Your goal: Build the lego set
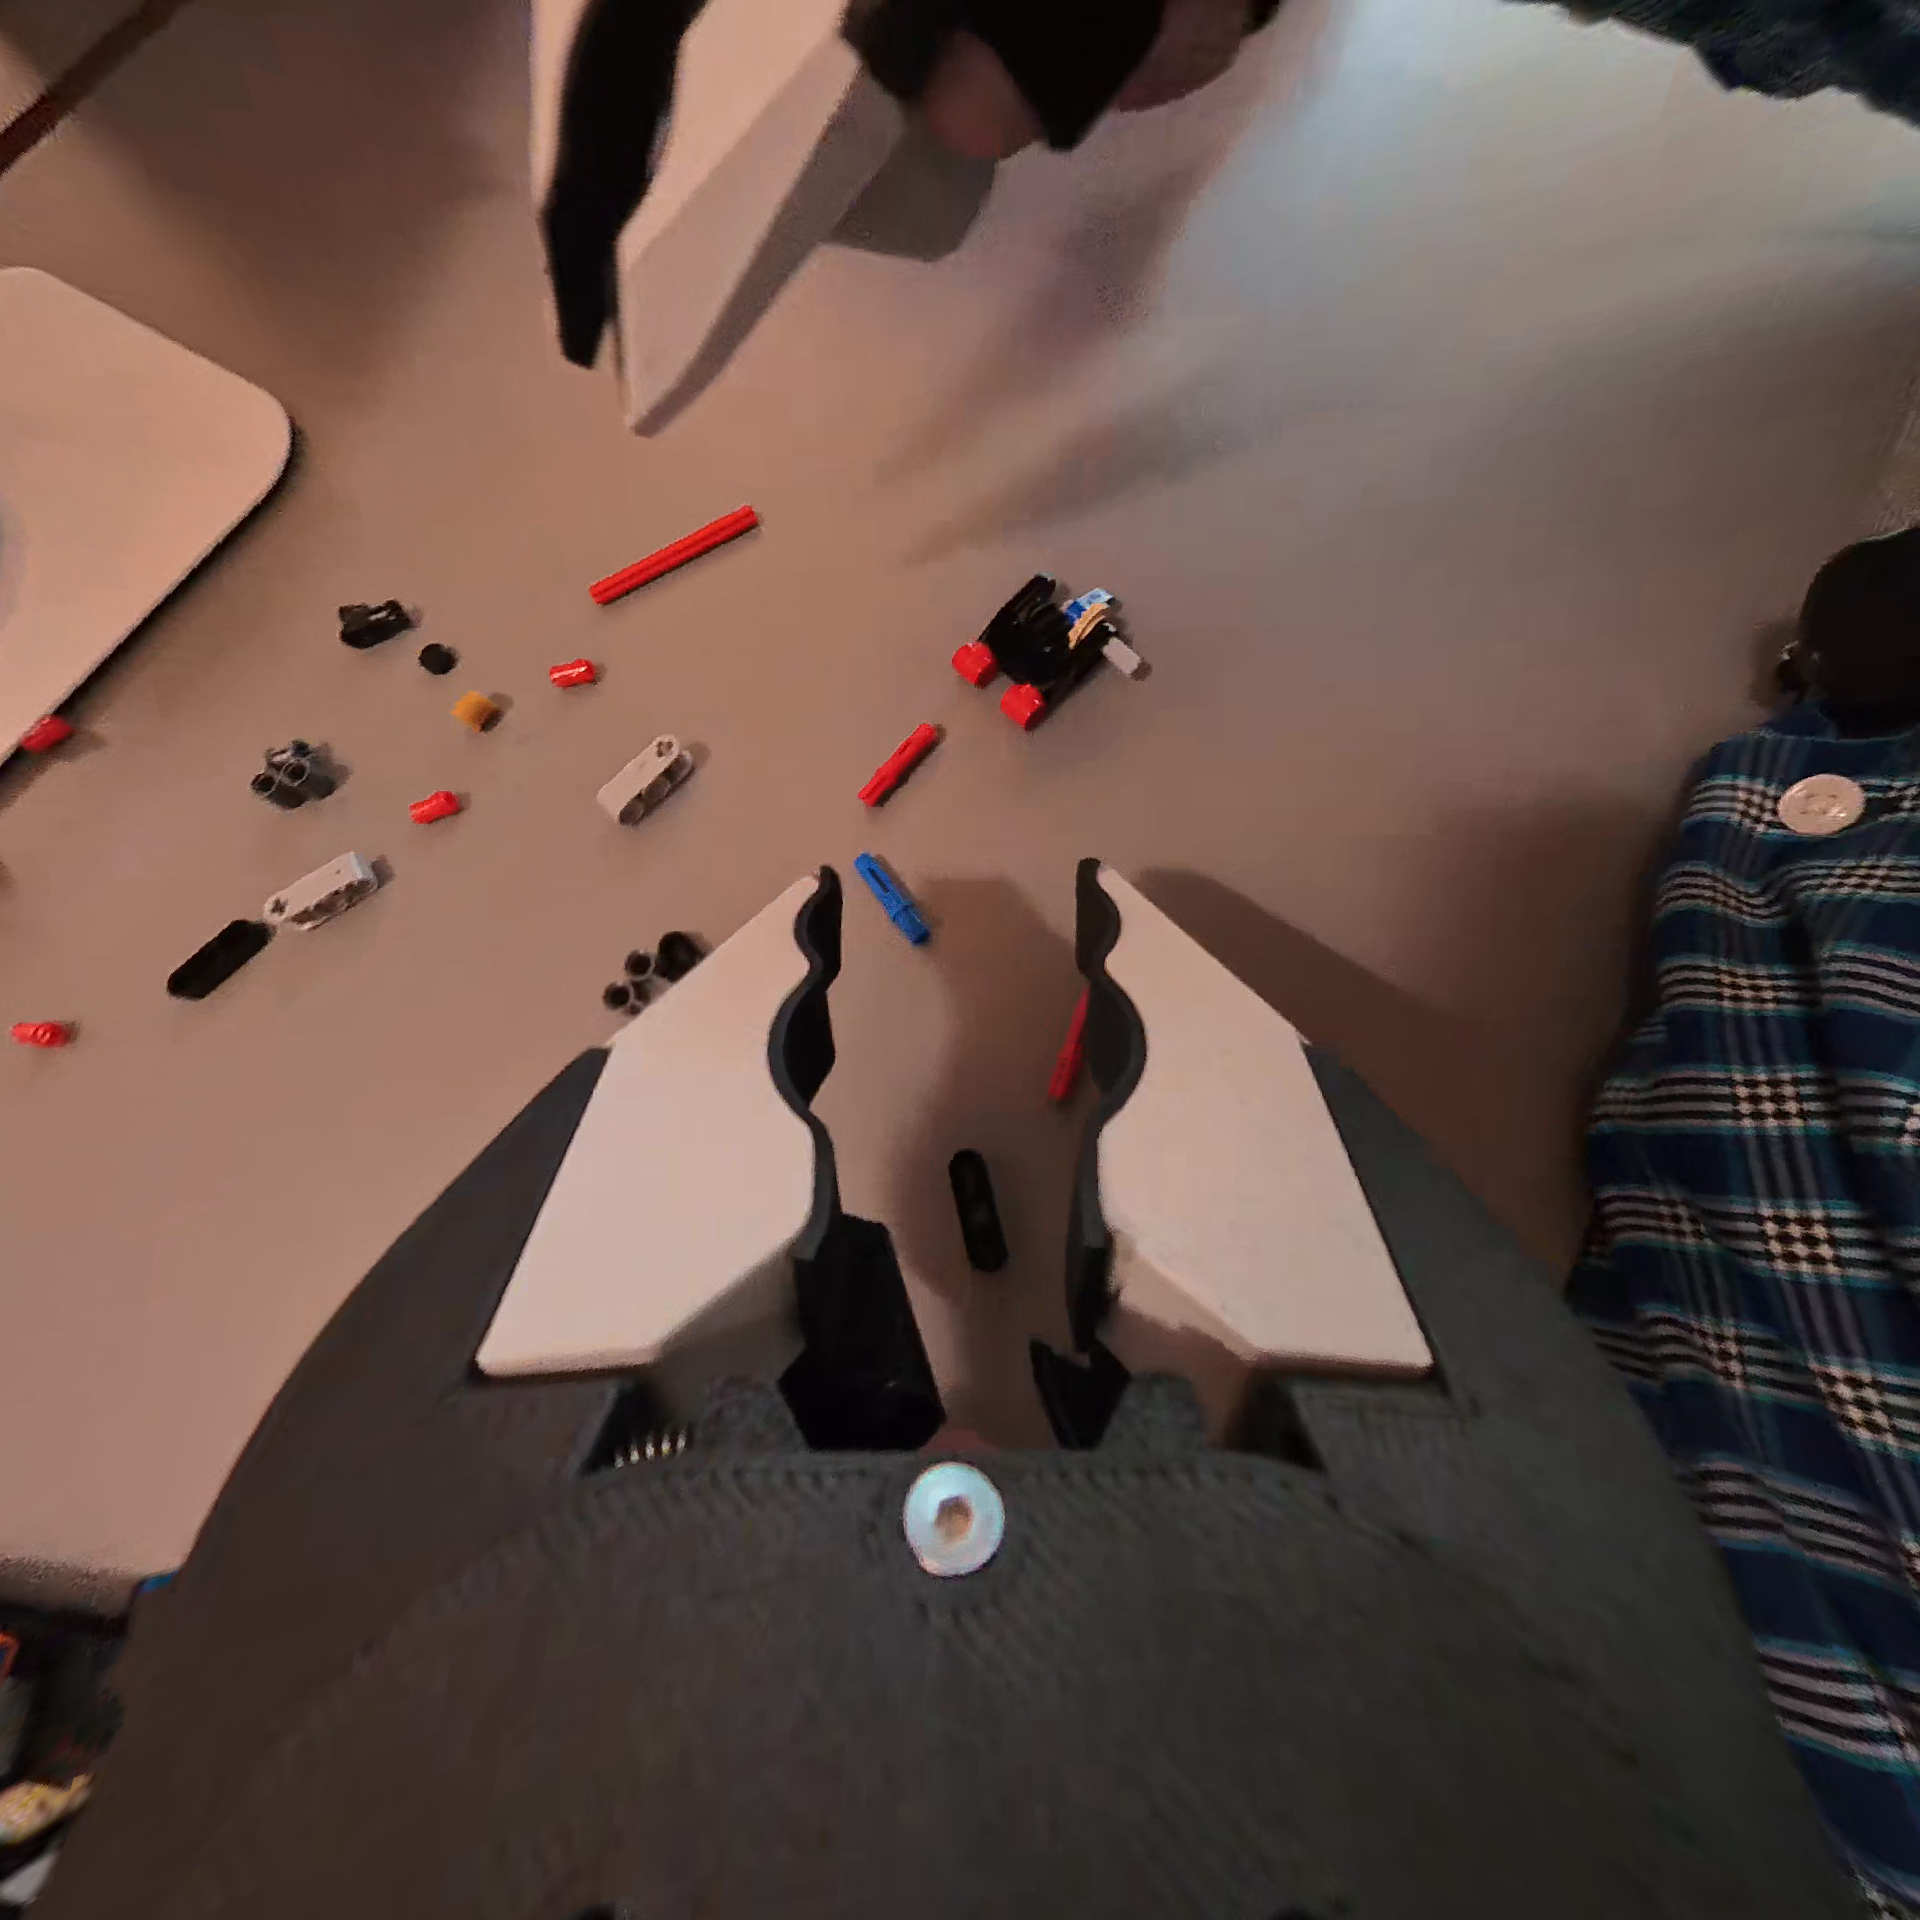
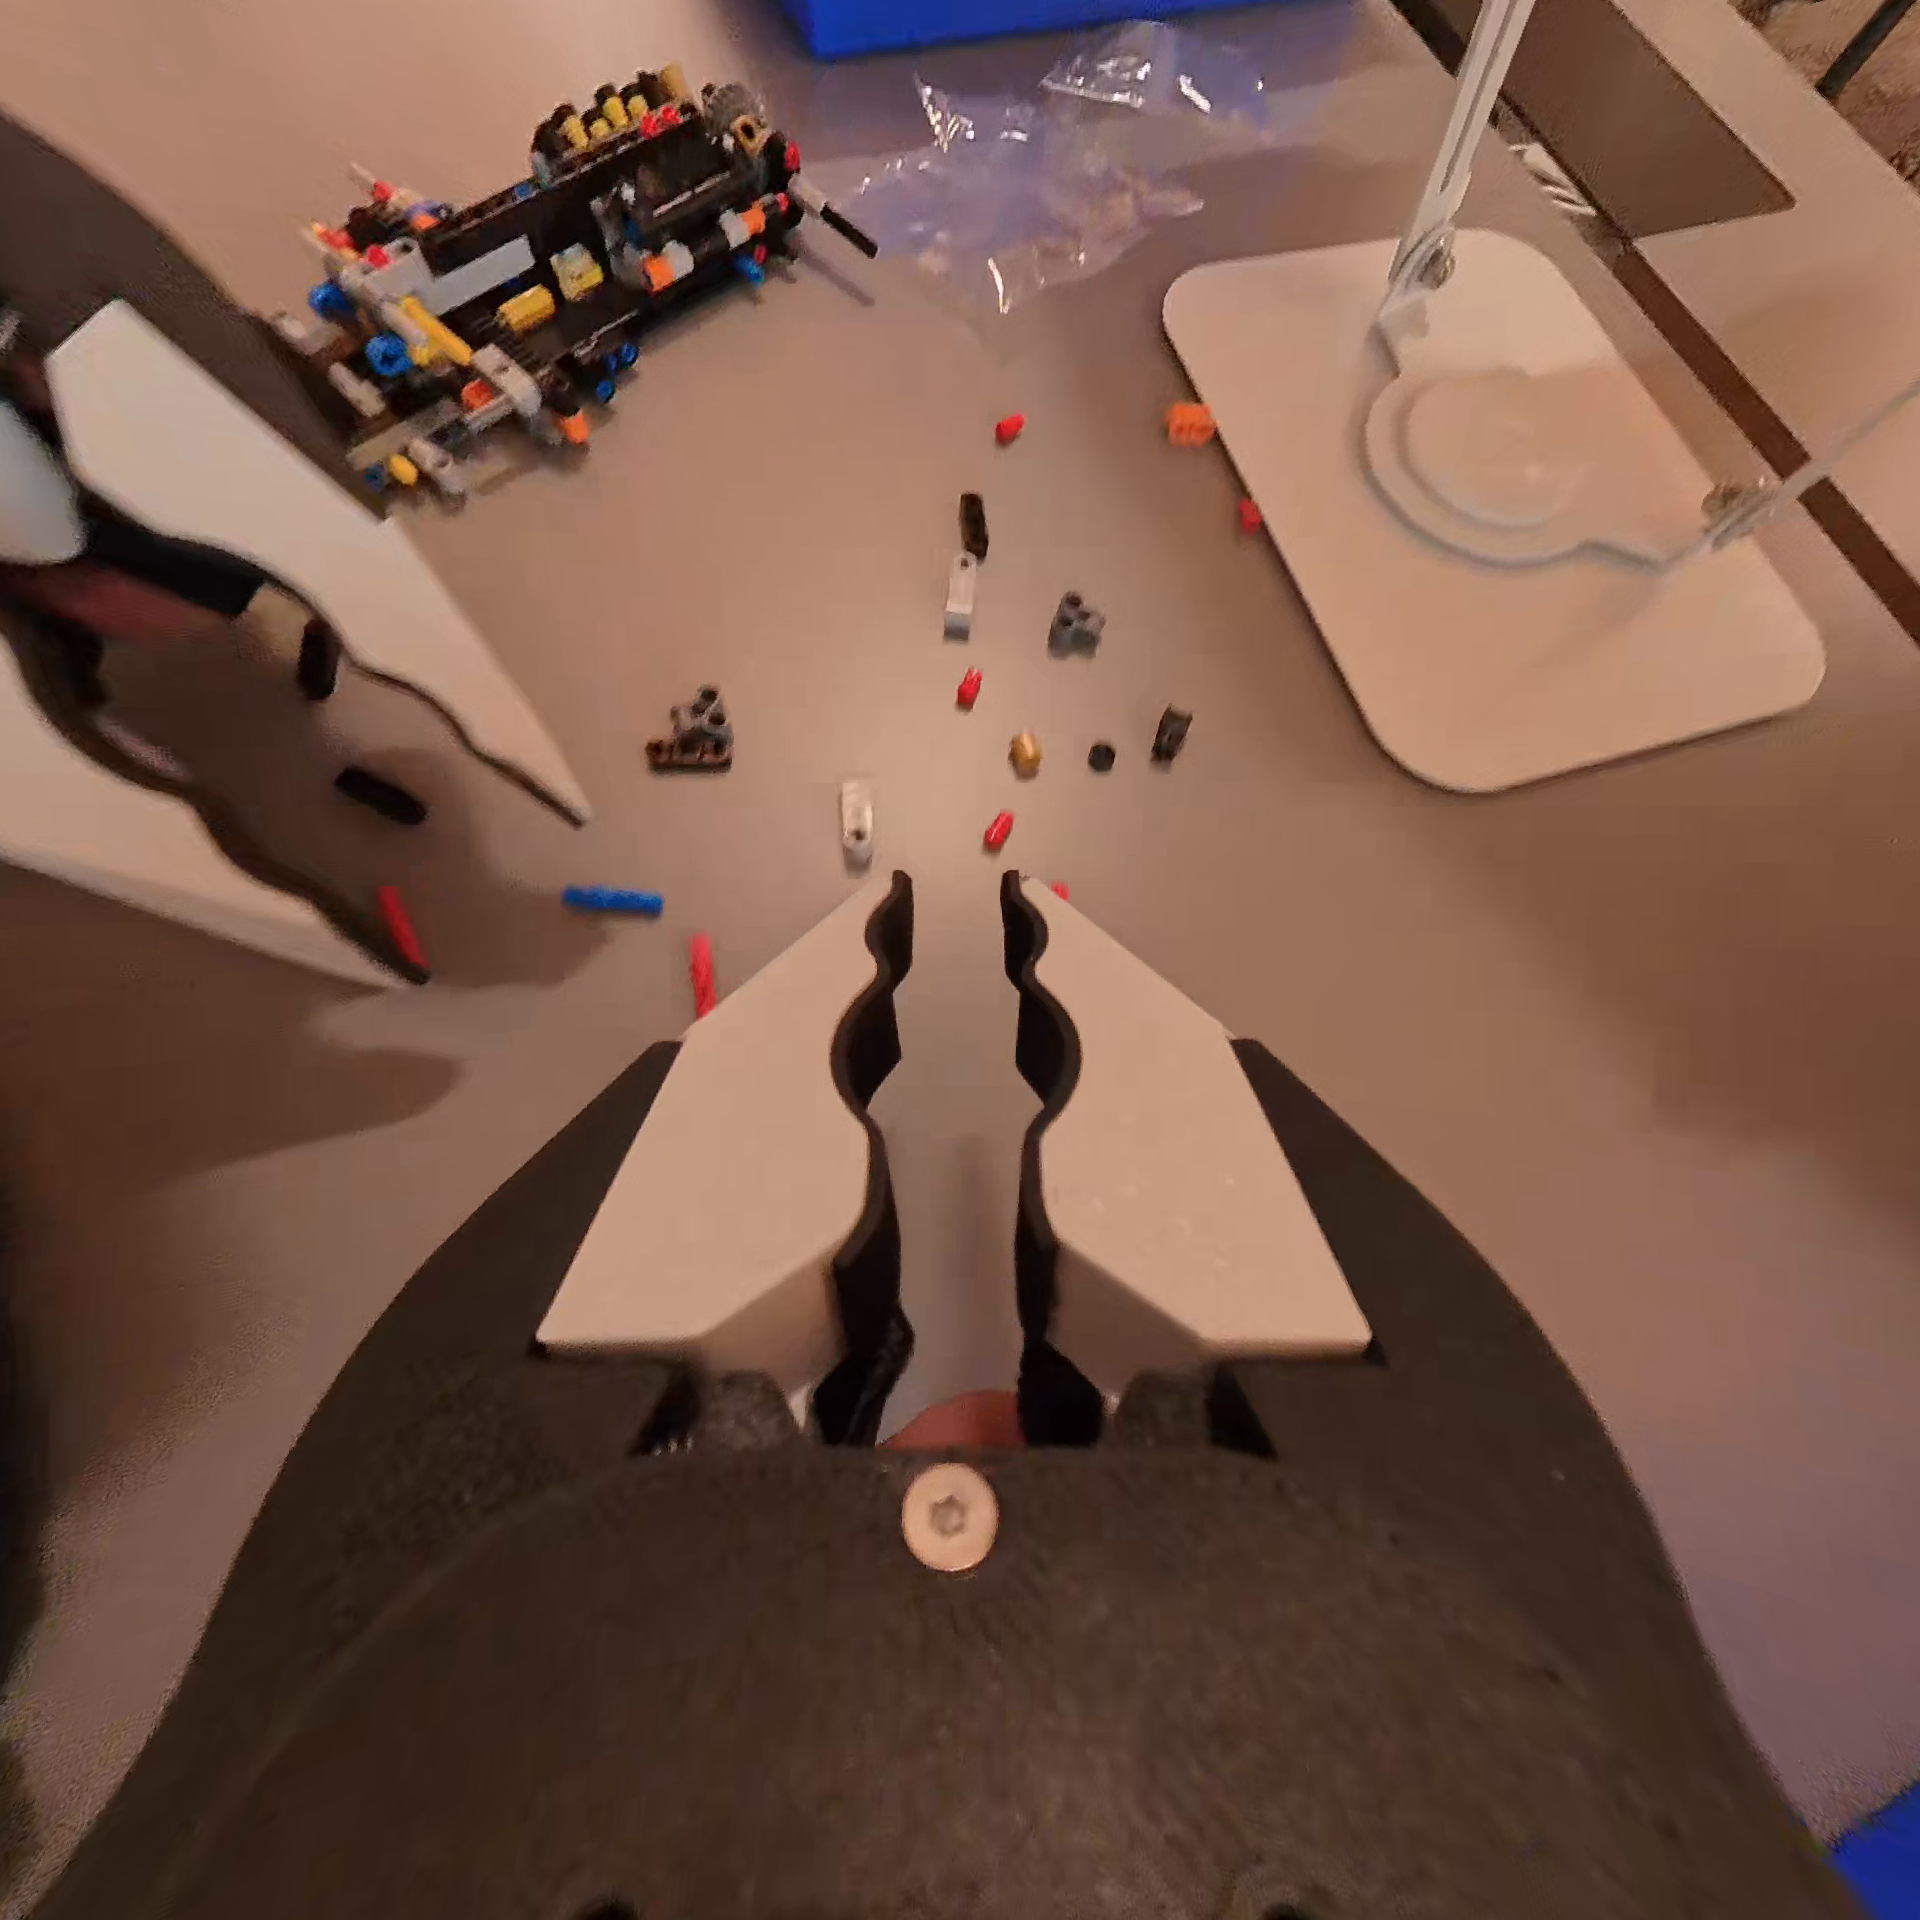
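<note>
My left gripper (image 1: 956, 881) is open and empty above the table. A blue pin (image 1: 891, 899) lies just off its left fingertip. A thin red axle (image 1: 1068, 1044) lies by its right finger, and a black piece (image 1: 977, 1210) lies on the table between the fingers. A small black sub-build with red wheels (image 1: 1044, 649) sits farther ahead. My right gripper (image 2: 956, 888) holds nothing, its jaws a narrow gap apart, over loose pieces. The large multicoloured build (image 2: 540, 281) stands at the far left. The left gripper (image 2: 260, 623) shows blurred at the left of the right wrist view.
Loose parts are scattered about: a long red axle (image 1: 673, 554), a short red axle (image 1: 899, 764), grey beams (image 1: 646, 779), a blue pin (image 2: 613, 900) and red pins. A white stand base (image 2: 1507, 540) sits at the right, a plastic bag (image 2: 1039, 177) behind. A plaid sleeve (image 1: 1766, 1195) shows at the right.
</note>
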